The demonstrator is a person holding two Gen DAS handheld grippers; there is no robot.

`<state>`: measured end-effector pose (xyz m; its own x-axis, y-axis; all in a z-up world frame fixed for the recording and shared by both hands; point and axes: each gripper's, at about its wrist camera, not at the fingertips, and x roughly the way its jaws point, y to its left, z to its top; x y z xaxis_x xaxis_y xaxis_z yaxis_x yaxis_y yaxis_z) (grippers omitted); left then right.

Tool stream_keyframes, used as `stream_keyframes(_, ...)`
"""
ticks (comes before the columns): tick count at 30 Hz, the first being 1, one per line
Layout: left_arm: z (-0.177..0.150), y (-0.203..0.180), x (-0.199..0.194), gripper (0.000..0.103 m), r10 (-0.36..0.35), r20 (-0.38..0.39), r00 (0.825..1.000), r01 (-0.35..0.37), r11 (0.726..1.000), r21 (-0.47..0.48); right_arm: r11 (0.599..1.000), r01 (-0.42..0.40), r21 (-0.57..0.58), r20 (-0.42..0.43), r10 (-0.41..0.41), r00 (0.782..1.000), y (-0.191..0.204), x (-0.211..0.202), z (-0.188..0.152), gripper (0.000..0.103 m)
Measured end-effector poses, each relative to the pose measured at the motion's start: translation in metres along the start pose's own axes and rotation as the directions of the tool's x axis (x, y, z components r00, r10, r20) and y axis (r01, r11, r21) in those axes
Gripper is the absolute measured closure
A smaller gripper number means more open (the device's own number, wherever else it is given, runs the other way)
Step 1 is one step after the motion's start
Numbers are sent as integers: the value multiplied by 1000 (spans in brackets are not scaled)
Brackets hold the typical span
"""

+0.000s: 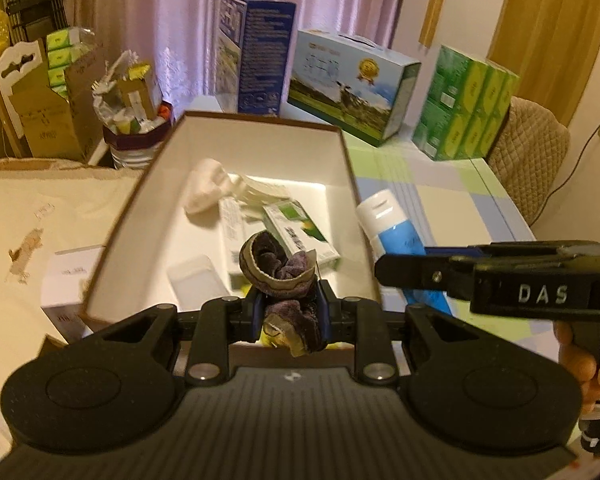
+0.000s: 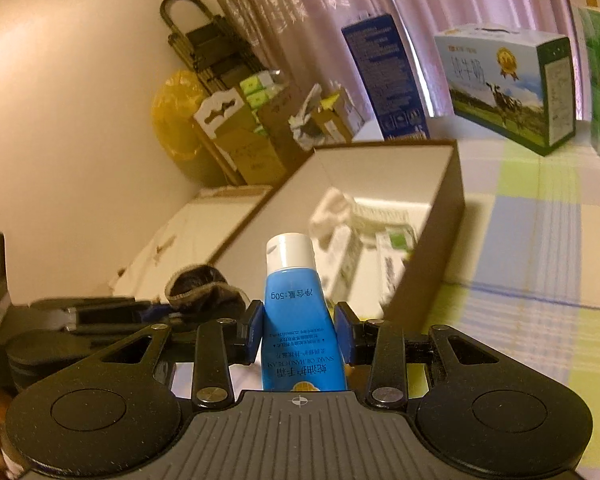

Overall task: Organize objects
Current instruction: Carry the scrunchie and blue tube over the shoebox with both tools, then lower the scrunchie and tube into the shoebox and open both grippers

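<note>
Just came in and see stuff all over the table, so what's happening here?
A person is tidying small items into an open box with two handheld grippers. The left gripper is shut on a dark sock at the box's near edge. The right gripper holds a blue tube beside the box. A white cloth and small cartons already lie inside.

My left gripper (image 1: pixel 288 316) pinches a purple knitted sock (image 1: pixel 278 268) above the brown-edged white cardboard box (image 1: pixel 260 136); my right gripper's (image 2: pixel 299 326) blue hand-cream tube (image 2: pixel 296 320) sits beside it.

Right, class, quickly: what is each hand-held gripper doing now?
Left hand-held gripper: closed on the purple sock.
Right hand-held gripper: closed on the blue tube.
</note>
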<state>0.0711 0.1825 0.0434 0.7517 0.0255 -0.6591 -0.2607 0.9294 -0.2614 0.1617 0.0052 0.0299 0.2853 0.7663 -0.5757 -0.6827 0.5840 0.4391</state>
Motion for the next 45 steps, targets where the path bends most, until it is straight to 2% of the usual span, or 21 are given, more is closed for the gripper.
stream_keyframes(11,36,41,41,81,37,-26,999,-36,999,25,995,90,43,8,-90,996,6,58,34,68)
stream_keyframes(26,62,74,103,81,72,-101,992,-64,994,85,972,219,82,-69,-213,975,-11,132,43,68)
stream_keyframes(35,69,84,134,81,74,-145,987,-60,993,100,957,280,81,-109,-271,956,-22,161,49,68)
stream_keyframes(45,75,89,149,80,74,-166,983,-58,993,103,952,289,96,-113,-278,954,-33,176,56,67)
